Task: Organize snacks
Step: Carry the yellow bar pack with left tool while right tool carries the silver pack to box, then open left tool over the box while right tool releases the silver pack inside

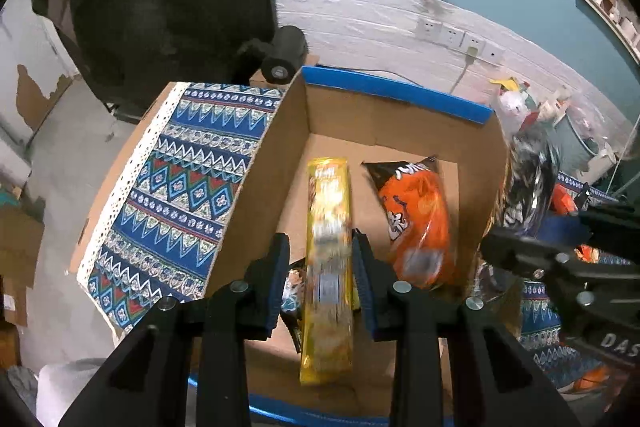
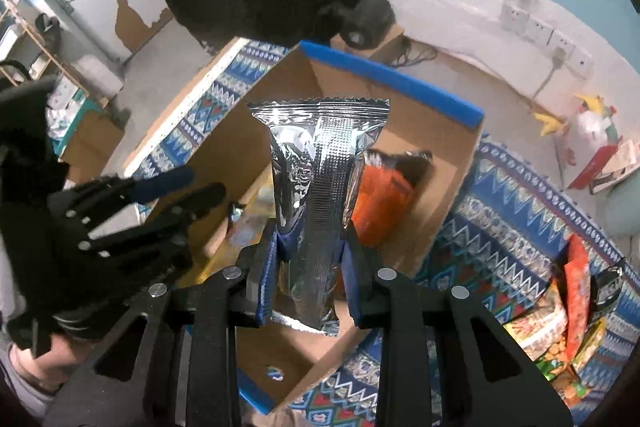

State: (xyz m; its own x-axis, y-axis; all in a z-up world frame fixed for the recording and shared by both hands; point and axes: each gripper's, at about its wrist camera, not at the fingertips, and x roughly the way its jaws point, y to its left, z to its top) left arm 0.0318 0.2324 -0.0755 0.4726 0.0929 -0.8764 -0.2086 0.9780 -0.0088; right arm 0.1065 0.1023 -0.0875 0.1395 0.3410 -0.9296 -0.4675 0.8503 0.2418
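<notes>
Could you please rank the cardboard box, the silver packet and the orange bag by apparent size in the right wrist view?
1. Cardboard box, clearly the largest.
2. Silver packet, though its nearness to the camera inflates it.
3. Orange bag, partly hidden behind the packet, so its rank is unsure.

- A cardboard box [image 1: 280,163] sits mid-frame on a patterned cloth [image 1: 176,195] that covers the surface.
- In the box, a long packet [image 1: 330,227] lies left of a chip bag [image 1: 416,219].
- The left tool [image 1: 320,267] holds the long packet over the box.
- The right tool [image 2: 310,267] holds a foil packet [image 2: 316,187] above the box.
- More snacks [image 2: 568,311] lie on the cloth at lower right.
</notes>
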